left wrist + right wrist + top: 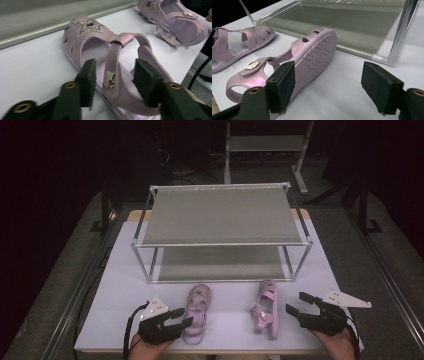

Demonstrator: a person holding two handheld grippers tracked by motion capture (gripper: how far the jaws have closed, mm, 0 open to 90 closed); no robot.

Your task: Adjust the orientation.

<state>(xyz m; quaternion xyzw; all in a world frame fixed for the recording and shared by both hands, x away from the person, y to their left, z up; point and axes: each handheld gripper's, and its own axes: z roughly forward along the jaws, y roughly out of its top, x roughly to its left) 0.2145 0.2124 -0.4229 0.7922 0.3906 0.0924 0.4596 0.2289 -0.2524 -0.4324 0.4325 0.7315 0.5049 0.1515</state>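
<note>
We hold both grippers agape at the near table edge.
Our left gripper [176, 318] has its jaws spread around the strap of the left sandal [196, 312], gripping nothing; our right gripper [301, 303], empty, sits just right of the right sandal [265, 308], which lies on its side. Beyond stands the rack [222, 234] on the table [120, 285].

Open tongs [113, 82] straddling pink sandal's [110, 62] strap, second sandal [175, 22] beyond, white table [32, 67]
</note>
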